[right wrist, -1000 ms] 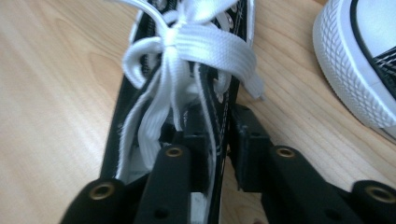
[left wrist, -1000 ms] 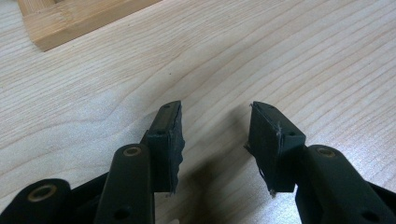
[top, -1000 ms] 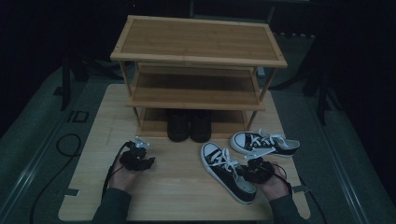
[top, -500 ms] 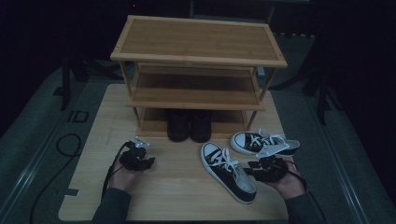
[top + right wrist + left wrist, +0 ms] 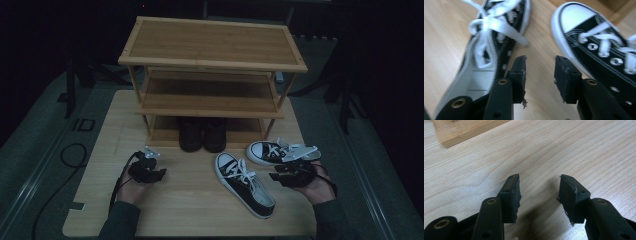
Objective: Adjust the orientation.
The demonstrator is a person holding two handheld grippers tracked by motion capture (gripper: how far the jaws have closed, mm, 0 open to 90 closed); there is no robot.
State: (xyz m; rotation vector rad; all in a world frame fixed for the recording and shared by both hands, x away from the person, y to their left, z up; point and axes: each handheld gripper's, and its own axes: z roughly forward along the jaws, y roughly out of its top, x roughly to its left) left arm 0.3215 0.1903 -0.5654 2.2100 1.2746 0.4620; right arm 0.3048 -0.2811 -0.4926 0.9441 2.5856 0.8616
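Two black canvas sneakers with white toe caps and white laces lie on the table's right half. The near sneaker (image 5: 246, 184) lies upright, toe pointing far-left. The far sneaker (image 5: 280, 151) lies just beside it, toe pointing left.

The right gripper (image 5: 280, 176) has drawn back from the near sneaker (image 5: 245, 184) toward the table's right edge and lifted slightly. Its jaws have just been opening (nothing between them; bare tabletop shows in the gap). The sneaker now lies free.
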